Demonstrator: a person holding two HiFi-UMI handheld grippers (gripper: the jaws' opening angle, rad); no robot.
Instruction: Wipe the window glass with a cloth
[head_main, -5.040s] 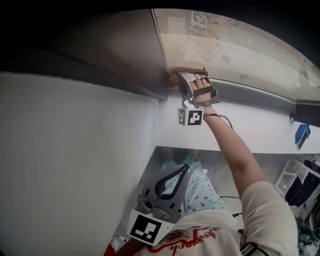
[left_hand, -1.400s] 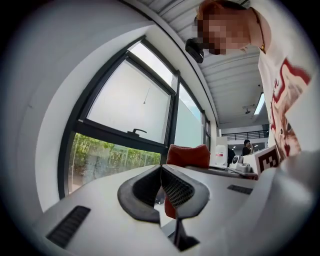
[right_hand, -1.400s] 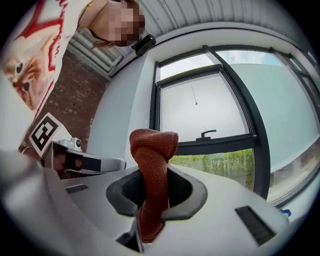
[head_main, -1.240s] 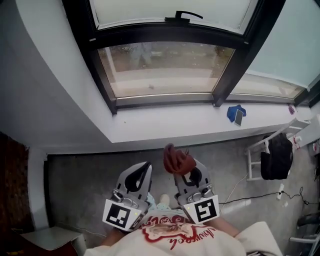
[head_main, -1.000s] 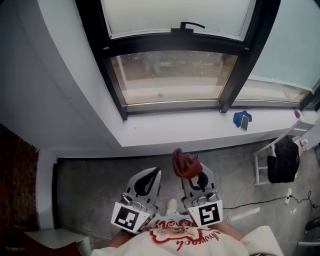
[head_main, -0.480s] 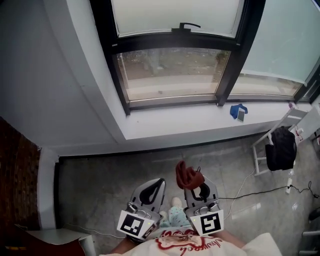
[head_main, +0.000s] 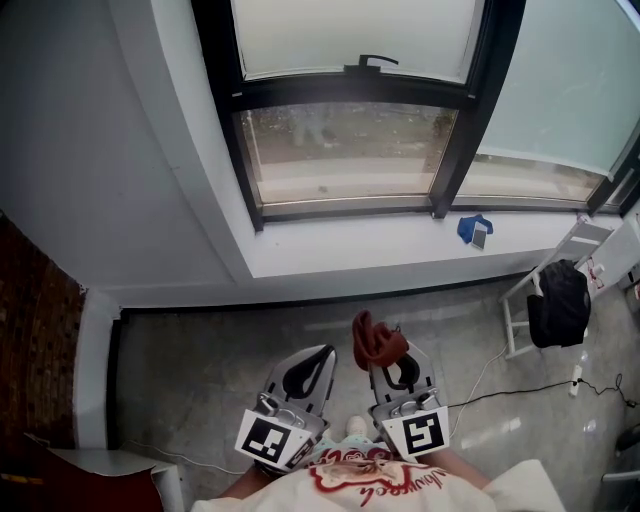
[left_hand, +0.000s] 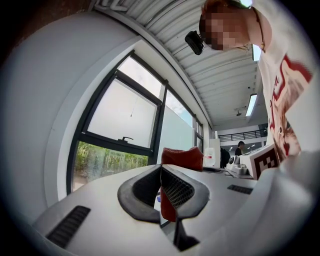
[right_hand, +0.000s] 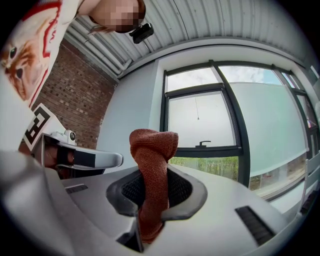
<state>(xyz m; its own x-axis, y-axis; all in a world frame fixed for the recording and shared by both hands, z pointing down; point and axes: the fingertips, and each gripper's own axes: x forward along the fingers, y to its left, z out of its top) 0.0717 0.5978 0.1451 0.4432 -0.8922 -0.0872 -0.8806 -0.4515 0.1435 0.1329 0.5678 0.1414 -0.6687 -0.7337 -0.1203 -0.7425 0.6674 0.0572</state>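
Right gripper (head_main: 392, 352) clamped on the rust-red cloth (head_main: 377, 338), which bunches up past the jaw tips. It is held low, near the person's torso and well apart from the window glass (head_main: 345, 150) beyond the white sill (head_main: 340, 250). Left gripper (head_main: 316, 362) is just to its left, jaws together with nothing between them.

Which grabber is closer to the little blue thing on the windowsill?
Right. The right gripper, shut on the cloth, sits below-left of the blue item; the left gripper lies farther left.
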